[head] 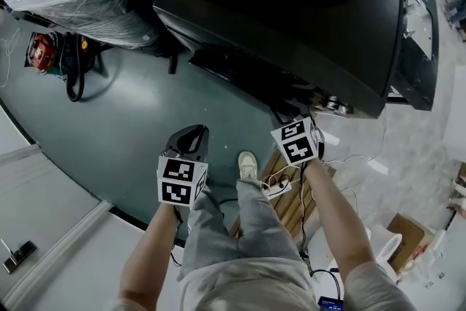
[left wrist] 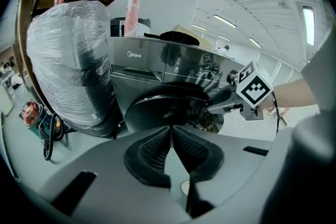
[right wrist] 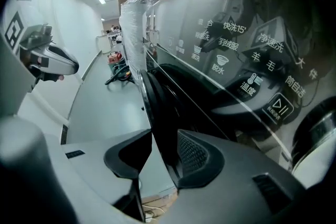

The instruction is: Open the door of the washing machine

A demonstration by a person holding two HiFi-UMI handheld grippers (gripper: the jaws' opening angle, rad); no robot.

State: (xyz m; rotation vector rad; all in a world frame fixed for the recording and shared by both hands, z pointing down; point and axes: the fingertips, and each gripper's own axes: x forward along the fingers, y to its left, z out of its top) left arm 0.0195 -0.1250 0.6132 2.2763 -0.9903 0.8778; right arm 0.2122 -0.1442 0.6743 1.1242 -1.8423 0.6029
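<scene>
**Fingers (right wrist: 197, 157) of the right gripper (right wrist: 164, 136) set astride the rim of the door (right wrist: 157, 107)**

Fingers on the right gripper stand apart, one on either side of the door's dark edge, which runs up between them from near their roots to past their tips. The pad on the machine side sits close against the rim. A slit of pale floor (right wrist: 105, 102) shows between the rim and the other pad, so nothing is clamped yet. The straddle looks deliberate: with the rim already between the pads, a squeeze would give a hold to pull on. Seen from the left gripper view, these fingers meet the door at its right-hand edge, probably the side away from the hinge, where a pull would have the most leverage. Whether the door is latched or already a crack ajar cannot be told.

Just beyond the fingertips and up to their right curves the glossy control panel (right wrist: 252, 60) of the washing machine (head: 291, 4). The fingers stay below it, so no button gets pressed by accident.

The left gripper (left wrist: 171, 128) has its fingers (left wrist: 152, 152) closed tip to tip on nothing. It hangs well back from the machine, with the round door ahead of its tips and slightly above them. Held low and clear like this, it likely leaves room for the door to swing. A plastic-wrapped appliance (left wrist: 68, 60) stands off to the left of those fingers, and a bottle (left wrist: 132, 8) stands on the machine's top, far above them.
</scene>
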